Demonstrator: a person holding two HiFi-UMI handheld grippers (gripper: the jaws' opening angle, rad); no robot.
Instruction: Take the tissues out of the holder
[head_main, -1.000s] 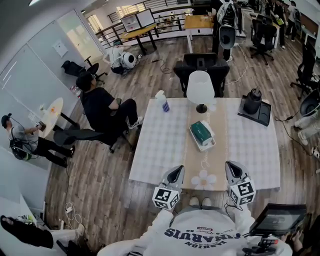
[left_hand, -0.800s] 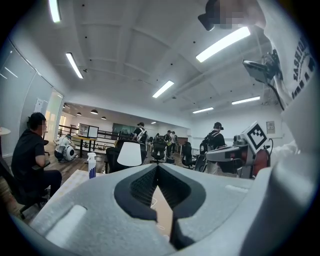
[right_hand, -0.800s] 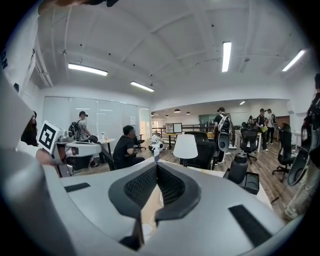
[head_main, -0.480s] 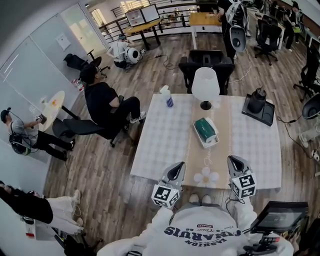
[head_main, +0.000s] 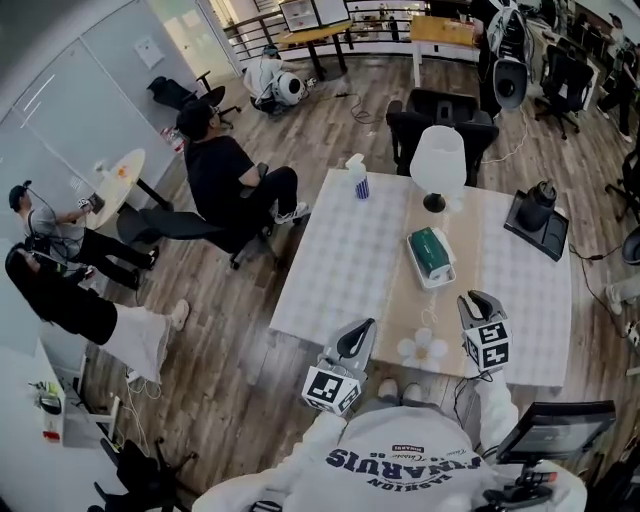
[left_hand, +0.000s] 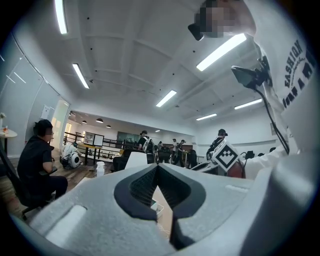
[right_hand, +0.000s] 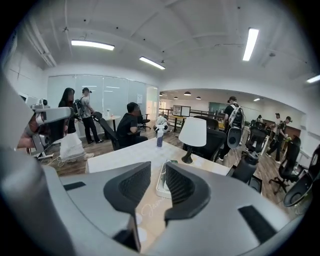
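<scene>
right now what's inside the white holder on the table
A green tissue pack lies in the white holder, filling most of it. The holder's bottom beneath the pack is covered, so anything under it cannot be seen.

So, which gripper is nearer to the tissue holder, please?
Right. The right gripper, its empty jaws just opening, is over the table just short of the tissue holder; the left gripper is farther back at the table's edge.

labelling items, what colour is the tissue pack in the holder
The tissue pack is green, its holder white; clearest in head view.
</scene>
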